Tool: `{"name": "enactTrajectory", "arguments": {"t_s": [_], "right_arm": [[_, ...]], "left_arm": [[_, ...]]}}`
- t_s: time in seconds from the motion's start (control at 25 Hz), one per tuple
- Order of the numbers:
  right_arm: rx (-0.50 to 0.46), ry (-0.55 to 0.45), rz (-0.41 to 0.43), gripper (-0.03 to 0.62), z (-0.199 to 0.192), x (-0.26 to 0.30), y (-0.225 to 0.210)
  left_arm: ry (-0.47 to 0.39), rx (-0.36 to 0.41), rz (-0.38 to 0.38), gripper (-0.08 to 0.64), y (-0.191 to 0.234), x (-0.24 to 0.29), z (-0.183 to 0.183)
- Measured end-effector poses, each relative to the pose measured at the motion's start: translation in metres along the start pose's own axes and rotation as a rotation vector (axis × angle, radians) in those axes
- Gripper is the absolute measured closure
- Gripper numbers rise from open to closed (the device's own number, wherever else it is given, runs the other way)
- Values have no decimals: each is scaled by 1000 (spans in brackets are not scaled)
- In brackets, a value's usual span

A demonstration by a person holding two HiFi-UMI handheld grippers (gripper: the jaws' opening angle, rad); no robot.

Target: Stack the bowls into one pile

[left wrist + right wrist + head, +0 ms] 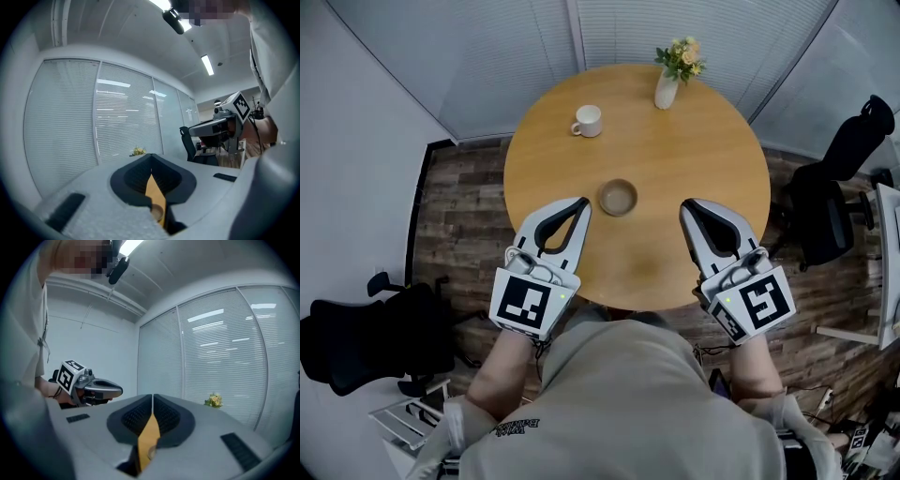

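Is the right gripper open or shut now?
Shut and empty. In its own view, the right gripper has its jaws touching at the tips; only the table shows through the gap behind them.

**Hidden, Cropped or Indistinct**

- Small round brown bowl (618,197): too small in the head view to tell whether single or nested. In each gripper view, only a sliver of bowl (158,213) (150,452) past the closed jaw tips.
- Round wooden table (675,150): near rim covered by left gripper (583,201), right gripper (684,204) and grey-shirted torso (628,403). A narrow wedge only in both gripper views.
- Black office chair (366,342): cut by the left edge.
- White desk (889,262): cropped at the right edge.
- Yellow flowers (138,151): tiny in both gripper views, vase hidden behind the gripper body.
- Dark shirt print (517,427): too small to read.
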State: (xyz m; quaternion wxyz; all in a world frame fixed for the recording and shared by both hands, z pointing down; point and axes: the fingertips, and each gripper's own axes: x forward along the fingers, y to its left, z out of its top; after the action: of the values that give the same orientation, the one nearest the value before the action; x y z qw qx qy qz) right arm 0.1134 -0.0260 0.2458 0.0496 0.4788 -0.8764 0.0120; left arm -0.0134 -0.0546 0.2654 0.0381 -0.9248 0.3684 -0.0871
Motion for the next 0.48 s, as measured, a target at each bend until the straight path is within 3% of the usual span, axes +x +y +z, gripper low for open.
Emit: {"name": "enactTrajectory", "arguments": {"t_s": [0.48], "right_arm": [[-4, 2, -9, 558, -1, 2, -2]], "left_arm": [[21, 49, -41, 540, -4, 12, -10]]}}
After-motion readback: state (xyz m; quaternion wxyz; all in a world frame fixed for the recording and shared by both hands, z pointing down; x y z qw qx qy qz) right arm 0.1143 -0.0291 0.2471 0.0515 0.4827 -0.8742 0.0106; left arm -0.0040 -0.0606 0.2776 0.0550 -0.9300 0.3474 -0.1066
